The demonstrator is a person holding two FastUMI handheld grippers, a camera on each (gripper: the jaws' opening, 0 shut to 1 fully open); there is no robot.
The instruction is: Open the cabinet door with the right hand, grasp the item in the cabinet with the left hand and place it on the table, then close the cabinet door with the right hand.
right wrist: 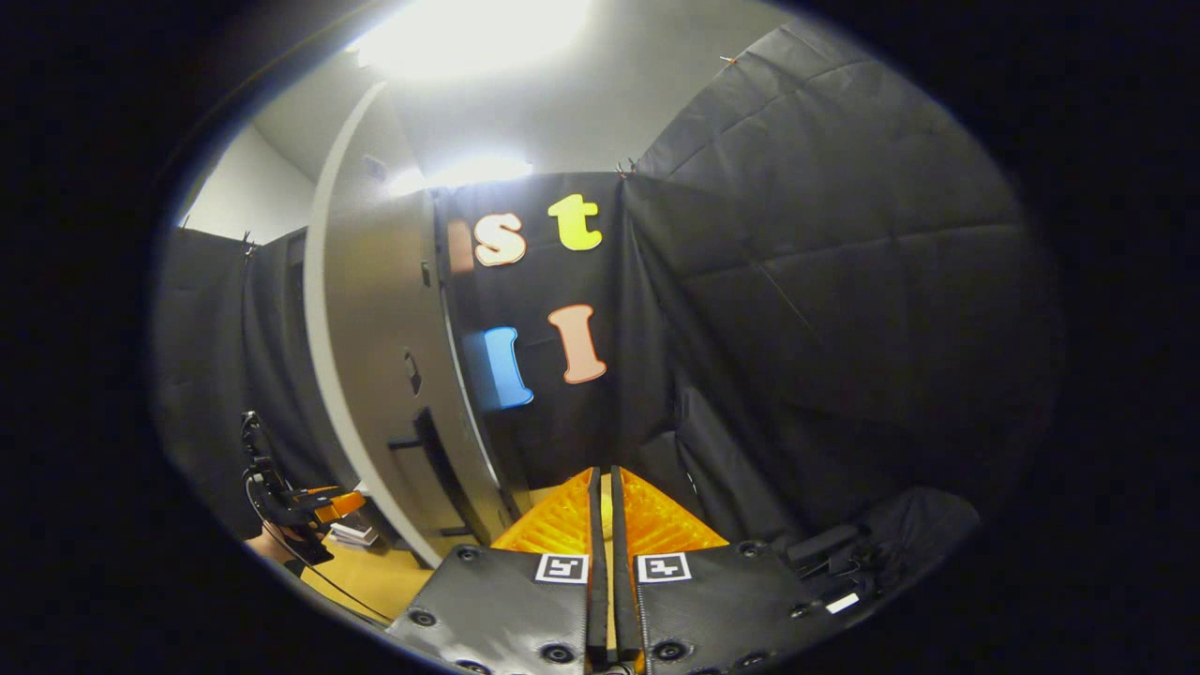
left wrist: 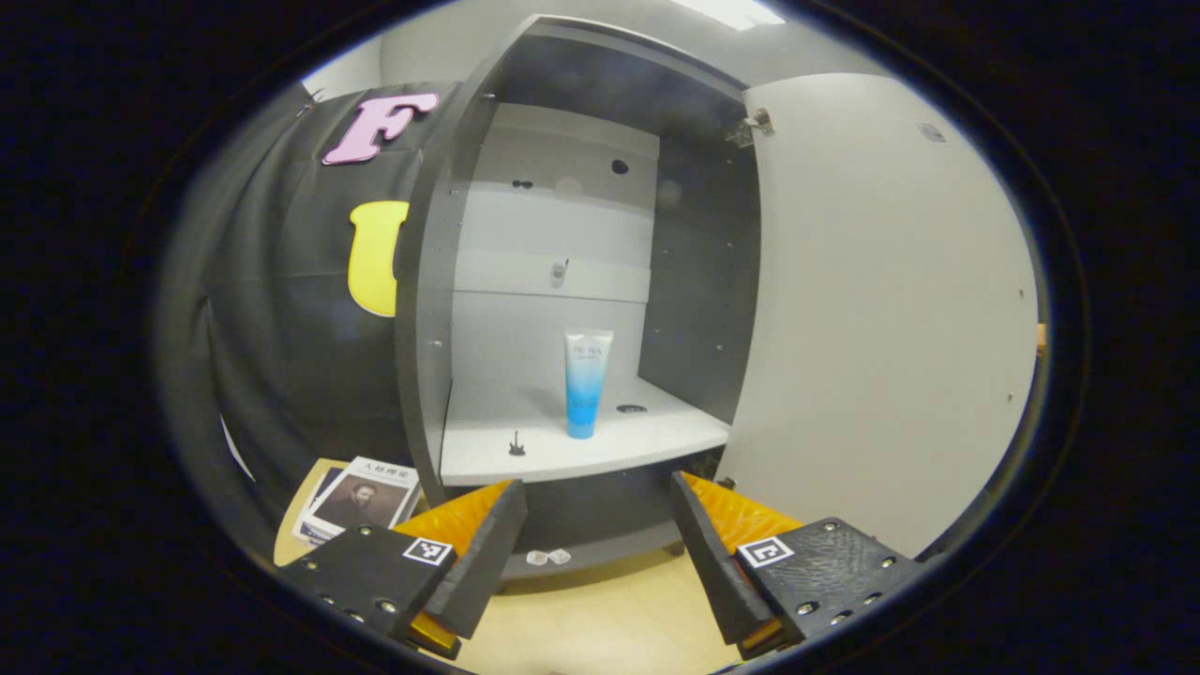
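Open cabinet, door swung wide, one blue tube standing on its shelf; left gripper jaws spread apart, right gripper jaws closed on nothing.

Small dark figure on shelf: unidentifiable.

Cabinet door stands swung wide to the right of the cabinet. Inside, the tube stands upright on the shelf, mid-shelf. Left of the cabinet, a book lies on the table, before the cloth wall.
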